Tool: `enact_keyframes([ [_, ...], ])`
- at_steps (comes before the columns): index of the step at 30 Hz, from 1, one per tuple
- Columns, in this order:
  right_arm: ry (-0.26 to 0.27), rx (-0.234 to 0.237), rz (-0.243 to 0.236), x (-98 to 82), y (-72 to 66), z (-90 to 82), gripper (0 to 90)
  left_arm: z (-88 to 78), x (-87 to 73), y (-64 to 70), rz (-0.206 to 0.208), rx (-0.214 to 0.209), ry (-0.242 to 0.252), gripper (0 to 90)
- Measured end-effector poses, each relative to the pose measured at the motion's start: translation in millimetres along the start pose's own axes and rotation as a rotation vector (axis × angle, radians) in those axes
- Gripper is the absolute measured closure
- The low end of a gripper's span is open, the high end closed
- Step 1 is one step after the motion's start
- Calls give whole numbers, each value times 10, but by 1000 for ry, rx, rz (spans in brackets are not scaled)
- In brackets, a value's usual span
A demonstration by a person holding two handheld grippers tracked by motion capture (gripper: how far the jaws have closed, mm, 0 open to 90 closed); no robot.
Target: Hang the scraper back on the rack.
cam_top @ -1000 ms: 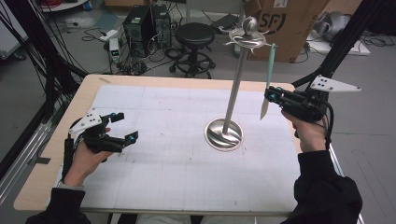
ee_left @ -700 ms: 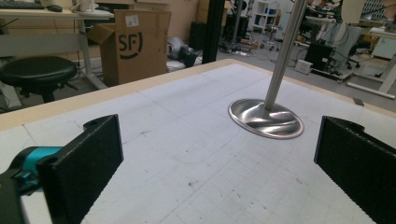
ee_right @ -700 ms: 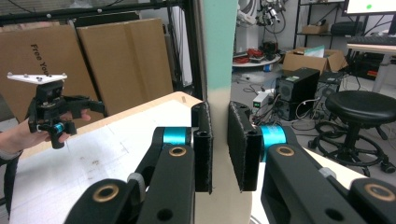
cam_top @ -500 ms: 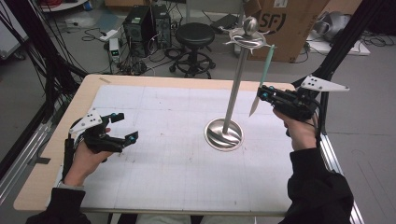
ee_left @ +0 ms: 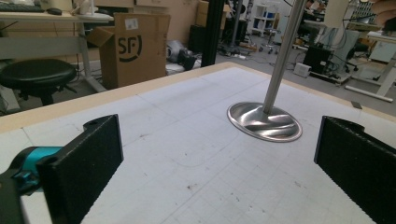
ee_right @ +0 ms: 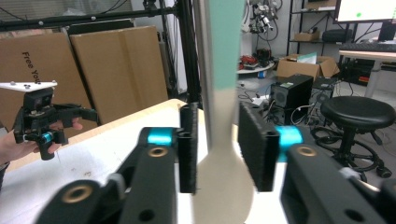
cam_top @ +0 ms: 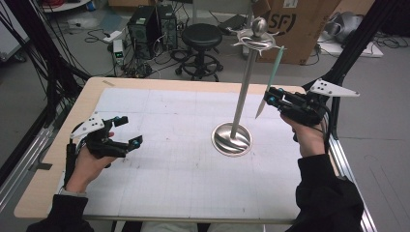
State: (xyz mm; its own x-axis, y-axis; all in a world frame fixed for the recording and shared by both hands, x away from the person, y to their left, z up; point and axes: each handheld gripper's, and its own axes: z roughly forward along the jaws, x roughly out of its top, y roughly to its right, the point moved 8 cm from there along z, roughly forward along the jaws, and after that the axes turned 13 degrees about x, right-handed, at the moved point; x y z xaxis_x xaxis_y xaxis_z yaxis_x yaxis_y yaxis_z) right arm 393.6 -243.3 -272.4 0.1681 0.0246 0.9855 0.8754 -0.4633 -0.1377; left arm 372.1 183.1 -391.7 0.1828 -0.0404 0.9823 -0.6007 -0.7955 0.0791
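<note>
So the right gripper (cam_top: 271,98) has the spatula (cam_top: 270,82) sitting between its pads, which have just been opening up. In the right gripper view there's a sliver of daylight on either side of the neck (ee_right: 219,126), so it looks let go rather than pinched. The spatula hangs almost straight up and down, pale blade low, mint handle rising to the hook ring (cam_top: 257,42) at the top of the steel stand (cam_top: 244,82). I can't tell if it's properly seated on a hook. My read is the next move is backing that gripper straight out toward the table's right edge, square to the utensil's long axis. The left gripper (cam_top: 126,130) is well apart on the other side, jaws spread wide, nothing in them, low over the white gridded mat (cam_top: 169,169). Stand base (cam_top: 232,139) sits between the two. Behind the table: a black stool (cam_top: 204,37), computer towers (cam_top: 150,24), a cardboard box (cam_top: 300,26)
</note>
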Motion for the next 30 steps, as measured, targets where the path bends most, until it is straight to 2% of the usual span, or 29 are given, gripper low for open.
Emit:
enact_keyframes([
  [4,23,-34,-8,0,-16,-53,446,-3,-1,3,0,-1,-1,17],
  [7,34,-40,-22,-43,-35,-99,330,2,-8,3,-1,-2,-5,17],
  [11,3,-61,-38,-202,-41,-141,154,7,-14,5,0,1,-7,17],
  [15,-25,-67,-49,-382,-69,-173,81,11,-24,16,5,-1,-11,17],
  [17,-32,-76,-46,-450,-85,-186,3,14,-27,22,4,-2,-12,17],
  [18,-32,-78,-37,-480,-96,-195,3,15,-29,23,4,-2,-12,17],
  [25,-34,-83,-53,-654,-184,-225,2,17,-34,26,1,-8,-14,17],
  [30,-37,-86,-47,-813,-168,-243,3,20,-41,22,2,-6,-13,17],
])
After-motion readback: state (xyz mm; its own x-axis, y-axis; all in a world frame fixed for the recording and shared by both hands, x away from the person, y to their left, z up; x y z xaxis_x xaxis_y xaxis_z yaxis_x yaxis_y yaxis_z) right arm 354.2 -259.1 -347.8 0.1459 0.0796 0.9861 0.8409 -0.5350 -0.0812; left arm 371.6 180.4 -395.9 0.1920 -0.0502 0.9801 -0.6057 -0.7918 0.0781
